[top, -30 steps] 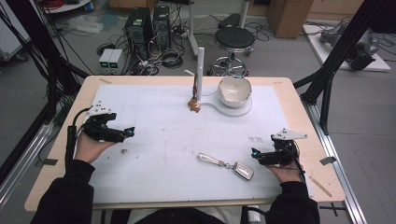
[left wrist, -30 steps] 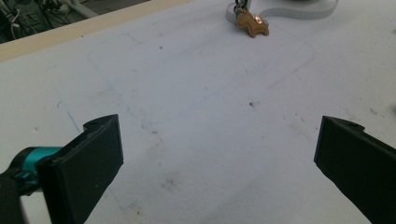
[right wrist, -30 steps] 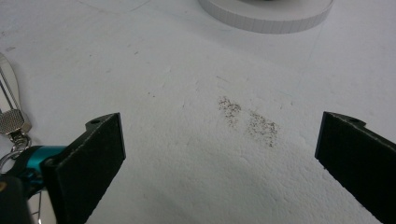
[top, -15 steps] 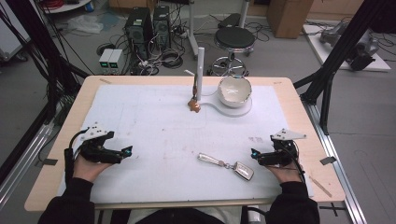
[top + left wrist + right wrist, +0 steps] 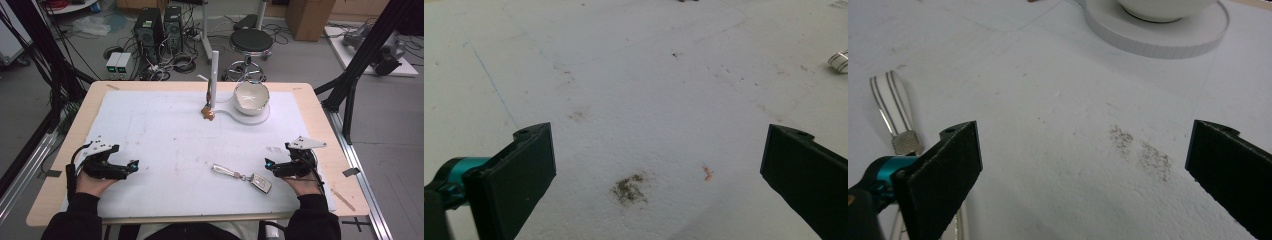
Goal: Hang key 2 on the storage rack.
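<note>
Grippers rest low over the white mat that covers the wooden desk, one in each hand at the near edge. The left gripper sits near the left corner, held by the left hand; in the left gripper view its jaws stand wide apart with nothing between them but stained mat, a dark smudge and a small orange fleck lying in the gap. The right gripper sits near the right corner in the right hand, and its jaws are likewise spread wide and hold nothing; the right gripper view shows grey speckled marks on the mat between them.

A car key on a metal strap lies flat on the mat, just to the left of the right gripper and well apart from the left one. The strap end lies beside the left-hand jaw in the right gripper view, outside the gap and not touched by it.

At the far middle of the desk a white bowl stands on a round white base. Just to its left a white post rises upright, with a small brown object at its foot. Beyond the desk, a stool and computer towers stand on the floor.
</note>
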`<state>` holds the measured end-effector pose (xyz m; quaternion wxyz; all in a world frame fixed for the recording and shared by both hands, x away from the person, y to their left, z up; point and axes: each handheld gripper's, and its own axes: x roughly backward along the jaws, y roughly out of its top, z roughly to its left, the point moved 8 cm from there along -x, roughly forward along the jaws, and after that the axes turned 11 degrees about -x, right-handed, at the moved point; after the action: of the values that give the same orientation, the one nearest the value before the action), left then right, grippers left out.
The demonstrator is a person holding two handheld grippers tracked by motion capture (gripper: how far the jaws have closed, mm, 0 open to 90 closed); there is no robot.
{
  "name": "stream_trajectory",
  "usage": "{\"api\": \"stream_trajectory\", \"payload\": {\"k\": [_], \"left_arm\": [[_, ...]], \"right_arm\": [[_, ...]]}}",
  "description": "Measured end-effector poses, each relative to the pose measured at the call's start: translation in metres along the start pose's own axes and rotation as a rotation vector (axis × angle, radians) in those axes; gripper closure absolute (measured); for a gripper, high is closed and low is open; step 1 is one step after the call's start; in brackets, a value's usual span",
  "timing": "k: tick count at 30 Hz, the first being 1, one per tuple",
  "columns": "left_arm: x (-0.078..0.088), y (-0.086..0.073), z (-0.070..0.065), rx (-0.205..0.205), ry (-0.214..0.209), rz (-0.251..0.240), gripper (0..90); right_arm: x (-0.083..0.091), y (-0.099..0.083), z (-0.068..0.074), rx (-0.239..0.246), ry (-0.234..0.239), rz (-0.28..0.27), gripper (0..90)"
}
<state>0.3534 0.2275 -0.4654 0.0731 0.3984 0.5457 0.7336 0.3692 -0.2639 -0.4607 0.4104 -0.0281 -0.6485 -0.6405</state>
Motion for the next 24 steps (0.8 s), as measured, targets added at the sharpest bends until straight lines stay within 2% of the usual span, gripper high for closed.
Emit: {"api": "stream_trajectory", "payload": {"k": [9,14,24], "left_arm": [[0.002,-0.003,0.004,0.004,0.014,-0.003,1.7],[0.002,-0.003,0.003,0.001,0.015,0.002,1.7],[0.001,-0.004,0.004,0.002,0.014,0.004,1.7]], "right_arm": [[-0.007,0.005,0.025,0.051,0.048,0.035,0.7],[-0.013,0.004,0.04,0.082,0.083,0.074,0.8],[-0.021,0.001,0.062,0.134,0.125,0.124,0.8]]}}
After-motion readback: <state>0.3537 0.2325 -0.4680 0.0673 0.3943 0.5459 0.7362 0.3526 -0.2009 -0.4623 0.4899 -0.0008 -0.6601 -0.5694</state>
